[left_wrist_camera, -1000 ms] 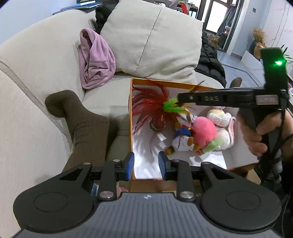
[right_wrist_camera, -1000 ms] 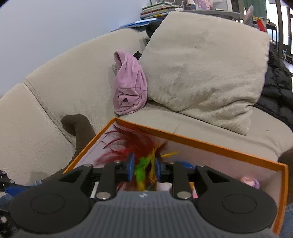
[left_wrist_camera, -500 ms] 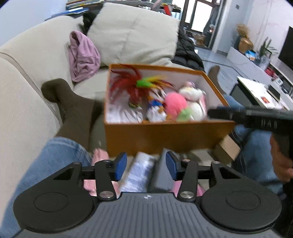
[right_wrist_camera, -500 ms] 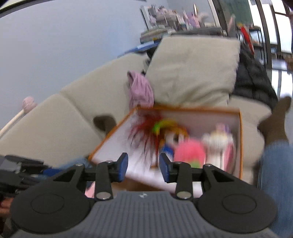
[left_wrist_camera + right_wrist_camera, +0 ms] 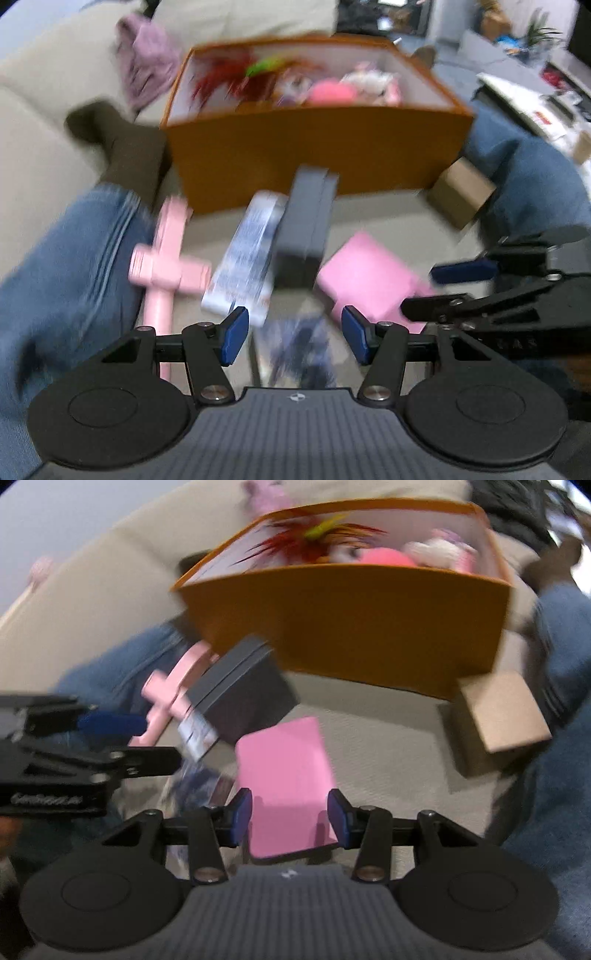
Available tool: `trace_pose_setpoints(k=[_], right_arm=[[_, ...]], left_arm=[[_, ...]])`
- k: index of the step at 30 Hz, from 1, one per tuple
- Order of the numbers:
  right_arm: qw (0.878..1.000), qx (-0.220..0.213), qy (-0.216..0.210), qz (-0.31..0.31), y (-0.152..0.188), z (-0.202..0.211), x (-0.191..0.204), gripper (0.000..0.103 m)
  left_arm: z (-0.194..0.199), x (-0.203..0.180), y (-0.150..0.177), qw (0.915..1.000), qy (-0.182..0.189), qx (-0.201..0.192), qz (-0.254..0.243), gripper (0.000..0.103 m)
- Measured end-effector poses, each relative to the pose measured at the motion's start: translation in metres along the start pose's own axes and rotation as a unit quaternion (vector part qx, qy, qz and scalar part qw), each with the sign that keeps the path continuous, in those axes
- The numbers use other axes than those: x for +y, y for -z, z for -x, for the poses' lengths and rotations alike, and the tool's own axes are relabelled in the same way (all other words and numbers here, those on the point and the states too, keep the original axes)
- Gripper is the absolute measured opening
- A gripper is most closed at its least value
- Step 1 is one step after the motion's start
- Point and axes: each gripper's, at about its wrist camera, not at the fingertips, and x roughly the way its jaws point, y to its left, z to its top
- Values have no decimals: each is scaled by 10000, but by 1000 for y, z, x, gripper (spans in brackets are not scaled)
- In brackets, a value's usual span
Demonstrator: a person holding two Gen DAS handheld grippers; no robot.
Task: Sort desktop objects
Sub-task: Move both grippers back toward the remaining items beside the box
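Note:
An orange box on the sofa holds a red feather toy and pink plush toys. In front of it lie a dark grey box, a white-blue packet, a pink cross-shaped tool, a pink flat box and a clear bag with dark contents. My left gripper is open above the clear bag. My right gripper is open, its jaws on either side of the pink flat box.
A small brown cardboard box sits to the right of the orange box. A person's jeans-clad legs flank the objects. A purple cloth and a cushion lie on the sofa behind.
Both grippers pulled back from the orange box and dropped low toward the objects in front of it. The right gripper let go of the feather toy, and both jaws opened wider.

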Motion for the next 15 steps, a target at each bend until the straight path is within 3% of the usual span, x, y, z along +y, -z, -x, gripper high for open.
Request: trace_pose_setpoints(k=[5, 8, 15], right_arm=[[9954, 18, 215, 933, 5, -7, 31, 52], [9897, 153, 428, 1357, 10, -15, 41, 54], [9810, 286, 682, 1792, 18, -29, 47, 60]], left_arm=[[-12, 13, 14, 9986, -195, 351, 340, 68], [-18, 16, 17, 9975, -106, 503, 491, 69], [-28, 12, 23, 9956, 51, 706, 609, 69]])
